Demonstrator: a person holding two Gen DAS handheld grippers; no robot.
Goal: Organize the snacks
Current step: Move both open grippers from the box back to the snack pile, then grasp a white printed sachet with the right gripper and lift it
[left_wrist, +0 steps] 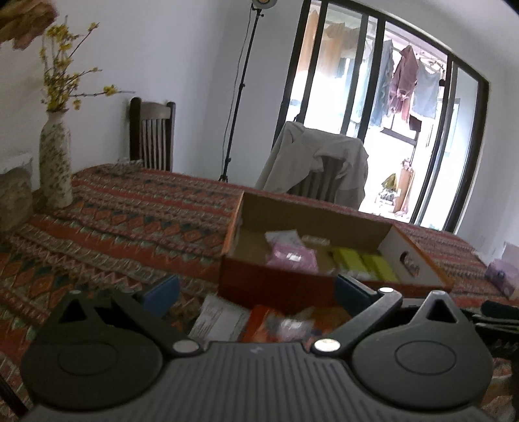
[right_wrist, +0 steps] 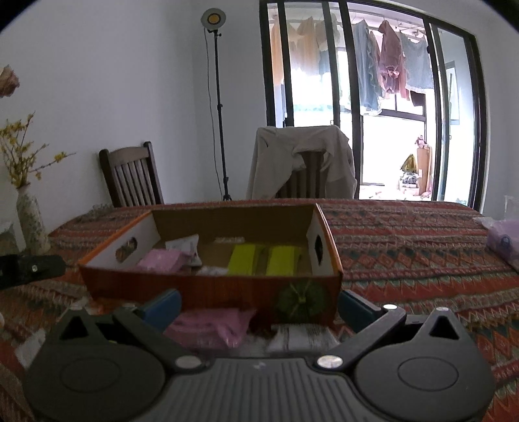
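Daylight pours in through the glass doors at the back right, blown out to near white in both views, and the wall beside them goes a flat, cool grey. The room sits dim against it: the lamp on its stand shows only a small warm disc, and the cardboard box has its near wall in shade. The left wrist view is smeared with blur, worst on the packets in the box and along the near edge of the table, while both views bend hard and darken at the corners.
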